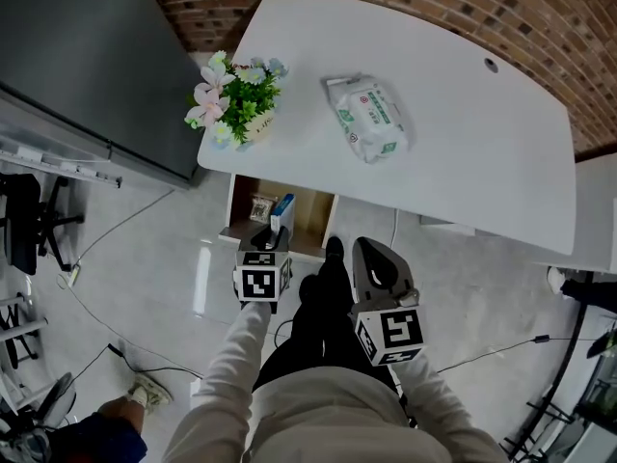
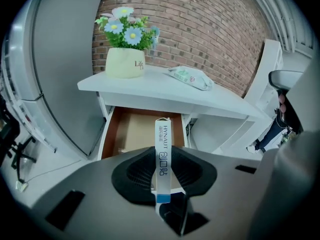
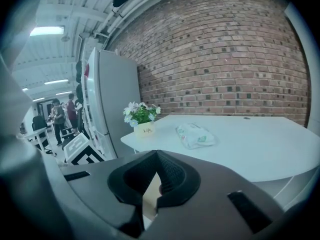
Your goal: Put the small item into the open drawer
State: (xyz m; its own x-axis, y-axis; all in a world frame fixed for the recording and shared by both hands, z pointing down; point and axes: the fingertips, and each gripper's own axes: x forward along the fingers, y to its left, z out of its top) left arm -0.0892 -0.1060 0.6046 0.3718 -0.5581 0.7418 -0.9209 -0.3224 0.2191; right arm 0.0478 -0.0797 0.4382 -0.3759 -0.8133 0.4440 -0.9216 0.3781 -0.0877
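A slim white box with a blue stripe (image 2: pixel 163 156) stands on edge between the jaws of my left gripper (image 2: pixel 164 171), which is shut on it. In the head view that gripper (image 1: pixel 273 231) hangs over the front of the open wooden drawer (image 1: pixel 310 215) under the white table, and the box (image 1: pixel 282 214) pokes out above the drawer's inside. In the left gripper view the drawer (image 2: pixel 135 129) lies straight ahead and below the box. My right gripper (image 1: pixel 372 255) hovers to the right of the drawer, shut with nothing in it (image 3: pixel 157 184).
On the white table (image 1: pixel 463 133) stand a pot of flowers (image 1: pixel 236 102) at its left corner and a pack of wipes (image 1: pixel 369 117). A small packet (image 1: pixel 260 206) lies in the drawer's left part. A grey cabinet (image 1: pixel 87 56) stands left; cables cross the floor.
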